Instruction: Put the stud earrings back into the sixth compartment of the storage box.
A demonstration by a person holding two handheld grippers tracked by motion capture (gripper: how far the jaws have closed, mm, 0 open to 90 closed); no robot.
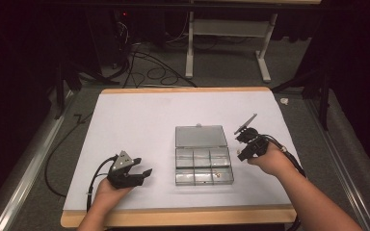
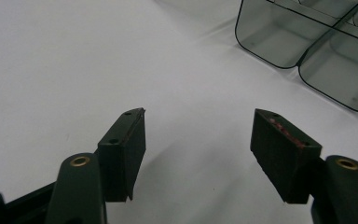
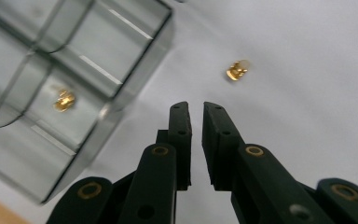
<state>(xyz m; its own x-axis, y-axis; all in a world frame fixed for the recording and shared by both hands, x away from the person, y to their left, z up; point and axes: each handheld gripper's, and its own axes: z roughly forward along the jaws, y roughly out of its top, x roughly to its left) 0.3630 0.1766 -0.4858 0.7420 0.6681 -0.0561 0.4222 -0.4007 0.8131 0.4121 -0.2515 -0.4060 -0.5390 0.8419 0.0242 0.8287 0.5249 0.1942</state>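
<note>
A dim room with cables and a stand on the grey floor lies behind a wood-edged table (image 1: 183, 215) covered by a white sheet, and the work on it looks to be sorting small brass parts into a box. At the left, the left gripper (image 1: 142, 166) rests low over bare sheet with its jaws wide apart and nothing between them — in its own view the near corner of the box (image 2: 307, 42) lies ahead and to the right, well apart from the pads. In the middle stands the clear compartment box (image 1: 204, 166), its lid (image 1: 201, 136) folded back flat behind it. Seen from the right gripper view, one brass piece (image 3: 65, 101) already sits in a compartment by the box's edge, so I judge at least one placement done. A second brass piece (image 3: 237, 70) lies loose on the sheet just outside the box — that one is still to go in. At the right, the right gripper (image 3: 196, 106) hovers beside the box with its jaws nearly together and empty, the loose piece ahead of its tips. What remains, by my reading, is to pick up that piece and drop it into a compartment; whether more parts wait elsewhere I cannot tell.
</note>
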